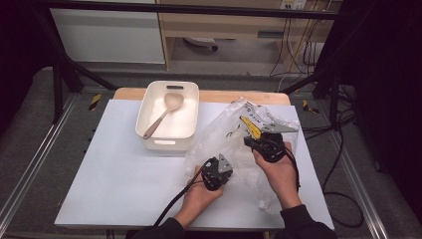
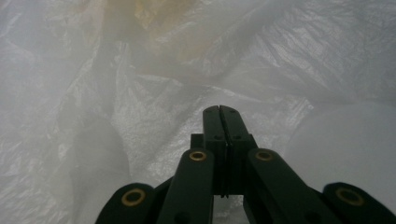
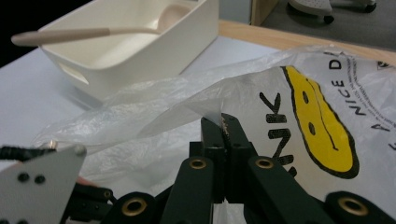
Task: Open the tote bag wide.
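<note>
Two grippers are at work on one thin, clear plastic bag (image 1: 234, 144) printed with a yellow smiley face, which lies crumpled on the right half of the white table top (image 1: 119, 169), just beside the cream bin (image 1: 191, 107). The right gripper (image 3: 223, 122) has its jaws pressed together on an edge of the film, holding it up off the table. The left gripper (image 2: 219, 112) also has its jaws pressed together deep in the folds lower down; film seems to be nipped between them, though the seam is too tight to be sure.

My reading is that the bag is being gathered or pulled open. Next would come drawing the two pinches apart without tearing the film (it is flimsy stuff). A beige spoon (image 1: 161, 114) lies in the bin, handle resting on the rim. Beyond the table's wooden far edge are grey floor, black frame tubes, cables and pale cabinets.
</note>
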A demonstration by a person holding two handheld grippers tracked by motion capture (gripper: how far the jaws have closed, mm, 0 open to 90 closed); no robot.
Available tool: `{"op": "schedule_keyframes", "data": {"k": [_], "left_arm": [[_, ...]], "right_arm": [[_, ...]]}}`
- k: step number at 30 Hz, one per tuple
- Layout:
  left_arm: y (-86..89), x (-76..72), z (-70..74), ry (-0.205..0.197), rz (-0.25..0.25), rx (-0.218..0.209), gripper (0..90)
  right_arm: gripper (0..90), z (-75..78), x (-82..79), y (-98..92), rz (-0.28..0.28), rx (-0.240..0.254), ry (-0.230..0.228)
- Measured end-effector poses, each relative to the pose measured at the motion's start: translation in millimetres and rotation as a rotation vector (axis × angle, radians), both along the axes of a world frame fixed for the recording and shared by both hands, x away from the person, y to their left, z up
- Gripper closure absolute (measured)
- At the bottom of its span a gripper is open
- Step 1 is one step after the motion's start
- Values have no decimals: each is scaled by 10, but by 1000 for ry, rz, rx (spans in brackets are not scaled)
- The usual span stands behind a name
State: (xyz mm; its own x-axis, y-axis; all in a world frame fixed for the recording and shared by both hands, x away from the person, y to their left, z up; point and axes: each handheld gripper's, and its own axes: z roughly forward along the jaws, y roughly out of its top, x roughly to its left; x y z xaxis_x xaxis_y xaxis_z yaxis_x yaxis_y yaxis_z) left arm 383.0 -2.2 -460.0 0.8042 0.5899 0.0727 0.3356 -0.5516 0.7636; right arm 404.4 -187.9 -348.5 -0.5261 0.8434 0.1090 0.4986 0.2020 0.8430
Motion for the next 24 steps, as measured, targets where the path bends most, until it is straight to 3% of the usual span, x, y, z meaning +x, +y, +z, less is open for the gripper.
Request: {"op": "schedule_keyframes", "data": {"k": [4, 12, 14, 24], "left_arm": [[-12, -18, 0, -18, -2, 15, 900], [26, 41, 6, 21, -25, -10, 900], [42, 74, 11, 37, -37, -17, 900], [150, 311, 53, 49, -30, 25, 900]], "right_arm": [[900, 147, 48, -26, -7, 5, -17], [900, 385, 139, -56, -24, 0, -49], [900, 422, 168, -60, -30, -12, -53], [900, 514, 260, -75, -62, -12, -38]]}}
